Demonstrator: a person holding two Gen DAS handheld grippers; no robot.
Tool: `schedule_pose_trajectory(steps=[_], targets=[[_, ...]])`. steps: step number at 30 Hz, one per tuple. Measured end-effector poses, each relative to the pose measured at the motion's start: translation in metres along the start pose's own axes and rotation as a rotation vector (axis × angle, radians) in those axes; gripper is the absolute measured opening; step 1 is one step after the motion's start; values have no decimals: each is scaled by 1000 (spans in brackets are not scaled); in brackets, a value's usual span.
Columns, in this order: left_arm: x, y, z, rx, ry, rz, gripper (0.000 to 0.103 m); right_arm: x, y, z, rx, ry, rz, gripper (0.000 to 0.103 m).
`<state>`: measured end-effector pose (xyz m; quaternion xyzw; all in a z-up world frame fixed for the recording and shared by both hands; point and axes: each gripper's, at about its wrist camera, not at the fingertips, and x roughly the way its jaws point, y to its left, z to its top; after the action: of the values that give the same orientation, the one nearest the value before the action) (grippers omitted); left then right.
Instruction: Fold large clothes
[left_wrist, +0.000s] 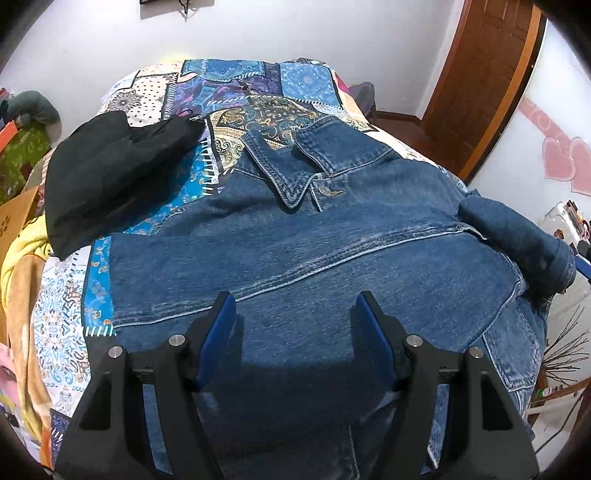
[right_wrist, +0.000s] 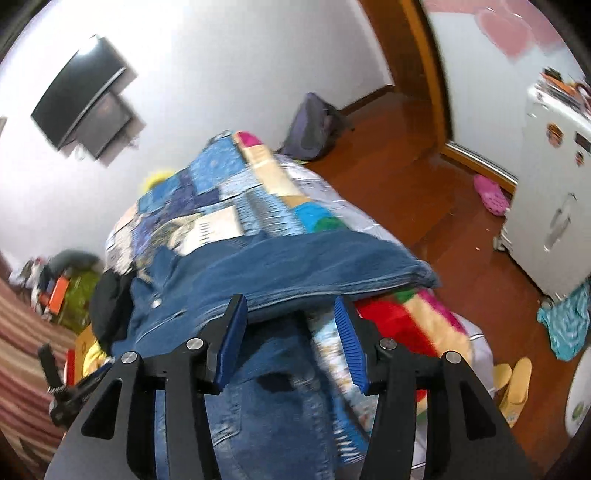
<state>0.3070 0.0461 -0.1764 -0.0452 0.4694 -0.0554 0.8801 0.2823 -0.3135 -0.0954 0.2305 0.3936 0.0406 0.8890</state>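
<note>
Denim jacket (left_wrist: 295, 251) lies flat mid-frame for folding; left gripper (left_wrist: 295, 306) & right gripper (right_wrist: 291, 306) both spread, pinching nothing.

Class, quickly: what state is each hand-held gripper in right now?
Left hand-held gripper: open, holding nothing, above the denim jacket.
Right hand-held gripper: open, holding nothing.

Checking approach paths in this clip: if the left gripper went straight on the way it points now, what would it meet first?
Most likely the denim jacket. The left gripper points down at its back panel with open jaws and nothing between them. No other object sits in that line, though the gap to the cloth is hard to judge.
</note>
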Motion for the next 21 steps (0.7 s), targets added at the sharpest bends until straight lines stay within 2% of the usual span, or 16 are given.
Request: schedule_pose_trajectory(steps=[3,4,9,13,17,20,21], targets=[[4,-1,2,-5,8,-1,66,19,-24,4,110,1,-82,46],[4,-1,2,-5,9,0,66,25,-32,5,149,8,-81,46],[7,2,3,-16,17,10,66,63,-71,2,378,79,-25,46],[9,5,3,-31,24,13,66,87,-84,-2,461,113,18,46],[11,6,2,-32,28,14,66,96,-82,2,427,78,20,49],[10,5,2,-30,27,13,66,101,-78,6,353,57,-2,42],[10,6,2,-30,26,13,66,101,-75,6,328,50,-5,33]])
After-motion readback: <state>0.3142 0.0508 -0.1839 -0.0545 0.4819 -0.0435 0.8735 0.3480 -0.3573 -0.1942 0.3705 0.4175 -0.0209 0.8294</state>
